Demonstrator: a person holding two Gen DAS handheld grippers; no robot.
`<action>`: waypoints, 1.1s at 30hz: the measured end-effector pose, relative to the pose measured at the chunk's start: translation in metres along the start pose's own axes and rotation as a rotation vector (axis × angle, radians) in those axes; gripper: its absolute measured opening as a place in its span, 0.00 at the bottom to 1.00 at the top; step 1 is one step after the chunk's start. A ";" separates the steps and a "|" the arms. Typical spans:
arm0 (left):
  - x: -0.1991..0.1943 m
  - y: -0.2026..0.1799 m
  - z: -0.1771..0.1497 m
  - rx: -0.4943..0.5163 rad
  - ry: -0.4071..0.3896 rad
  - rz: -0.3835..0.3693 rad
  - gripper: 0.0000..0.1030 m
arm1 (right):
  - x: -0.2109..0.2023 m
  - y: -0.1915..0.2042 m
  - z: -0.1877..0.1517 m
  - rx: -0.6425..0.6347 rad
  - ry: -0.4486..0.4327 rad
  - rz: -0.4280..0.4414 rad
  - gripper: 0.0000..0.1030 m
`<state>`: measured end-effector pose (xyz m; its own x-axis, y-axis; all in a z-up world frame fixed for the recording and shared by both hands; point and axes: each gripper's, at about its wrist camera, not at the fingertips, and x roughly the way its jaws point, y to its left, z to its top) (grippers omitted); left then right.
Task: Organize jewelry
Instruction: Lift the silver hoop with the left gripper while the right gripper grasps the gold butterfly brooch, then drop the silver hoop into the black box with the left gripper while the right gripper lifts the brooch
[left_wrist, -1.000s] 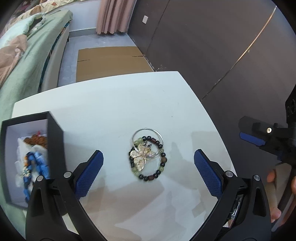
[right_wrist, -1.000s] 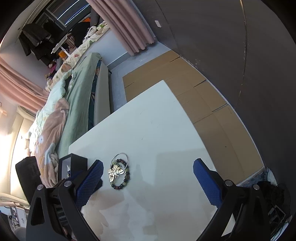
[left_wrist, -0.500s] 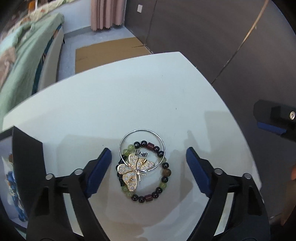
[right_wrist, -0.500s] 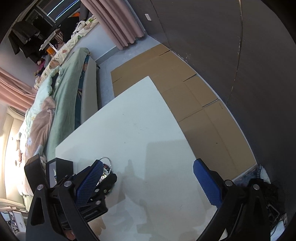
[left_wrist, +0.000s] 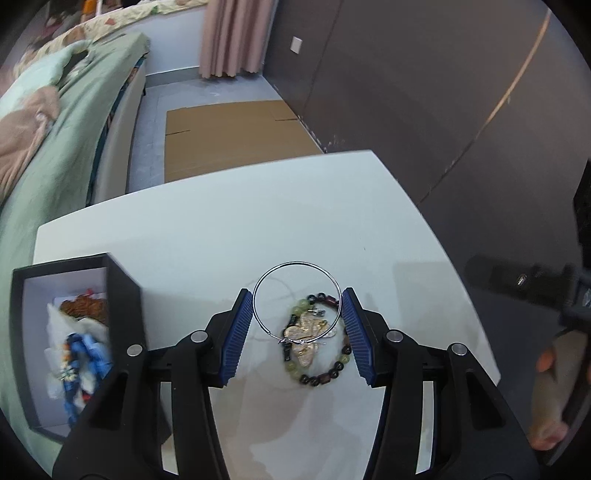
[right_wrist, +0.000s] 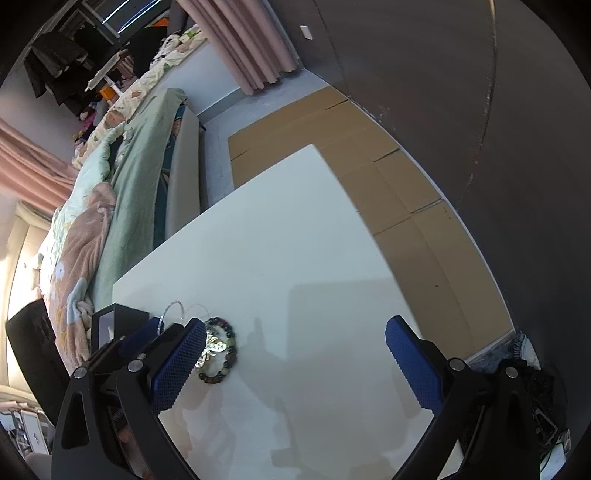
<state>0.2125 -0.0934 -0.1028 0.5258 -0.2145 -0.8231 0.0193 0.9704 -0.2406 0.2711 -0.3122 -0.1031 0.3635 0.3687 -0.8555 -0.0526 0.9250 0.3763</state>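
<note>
My left gripper (left_wrist: 297, 321) has closed in on a thin silver hoop (left_wrist: 296, 300) and grips it by its two sides; the hoop stands lifted, tilted above the white table (left_wrist: 221, 236). Under it lie a beaded bracelet (left_wrist: 334, 369) of green, black and brown beads and a gold butterfly brooch (left_wrist: 308, 338). My right gripper (right_wrist: 295, 354) is open and empty over the table's right part. In the right wrist view the bracelet (right_wrist: 227, 363) and brooch (right_wrist: 212, 349) lie beside the left gripper's blue pad (right_wrist: 177, 365).
An open black jewelry box (left_wrist: 74, 343) with a white lining holds blue beads and other pieces at the table's left front. A bed (left_wrist: 55, 147) stands left of the table. Flattened cardboard (left_wrist: 229, 136) lies on the floor beyond it. A dark wall runs along the right.
My left gripper moved down onto the jewelry pile and narrowed its jaws around the silver hoop, which now stands raised off the bracelet. The right gripper stayed open.
</note>
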 end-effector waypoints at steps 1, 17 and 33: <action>-0.005 0.004 0.000 -0.011 -0.009 0.001 0.49 | 0.001 0.004 -0.002 -0.010 0.002 0.004 0.92; -0.057 0.050 -0.003 -0.087 -0.101 -0.006 0.49 | 0.031 0.062 -0.027 -0.076 0.077 0.123 0.48; -0.080 0.081 -0.002 -0.127 -0.141 -0.029 0.49 | 0.075 0.113 -0.048 -0.214 0.123 -0.014 0.38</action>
<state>0.1704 0.0020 -0.0572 0.6407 -0.2159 -0.7368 -0.0668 0.9403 -0.3336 0.2479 -0.1756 -0.1412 0.2502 0.3520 -0.9019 -0.2488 0.9237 0.2915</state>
